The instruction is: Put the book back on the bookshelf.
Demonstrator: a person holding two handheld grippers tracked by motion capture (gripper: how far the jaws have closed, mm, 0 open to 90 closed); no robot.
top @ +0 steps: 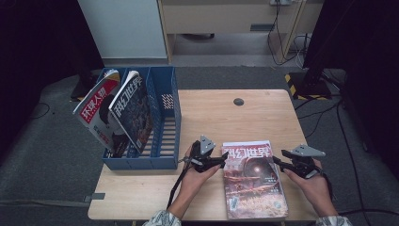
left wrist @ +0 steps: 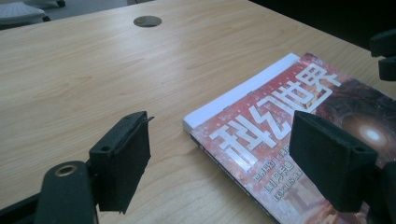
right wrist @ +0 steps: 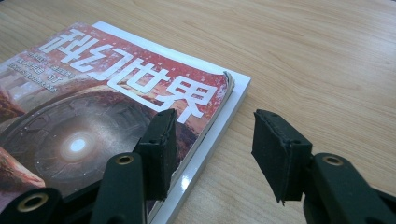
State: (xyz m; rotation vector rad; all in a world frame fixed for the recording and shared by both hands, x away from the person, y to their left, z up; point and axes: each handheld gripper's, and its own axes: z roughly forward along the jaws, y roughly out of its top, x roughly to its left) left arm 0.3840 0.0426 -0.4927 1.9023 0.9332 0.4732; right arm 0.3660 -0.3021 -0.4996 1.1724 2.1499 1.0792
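High view looks down on a light wooden table (top: 197, 197) with a red, shiny magazine with big white letters on its cover (top: 253, 181) lying flat on it. The magazine is the landmark: it sits near the front edge of the table, between the person's two hands.

Just left of the magazine's top corner is the left gripper (top: 217, 161), a black tool with a grey three-cornered plate on top. In the left gripper view its two black jaws stand wide apart. One jaw hangs over bare wood beside the magazine and the other hangs over the cover. The pads do not press on anything.

Just right of the magazine's top edge is the right gripper (top: 277, 162), held in the person's other hand. In the right gripper view its jaws stand apart too. One jaw is over the cover near the magazine's edge and the other is over the wood just beside it. The cover lifts a little at that corner. I cannot tell if the inner pad touches the cover.

Far left of the magazine stands a blue plastic file rack (top: 165, 127). Two other magazines (top: 117, 110) lean inside it
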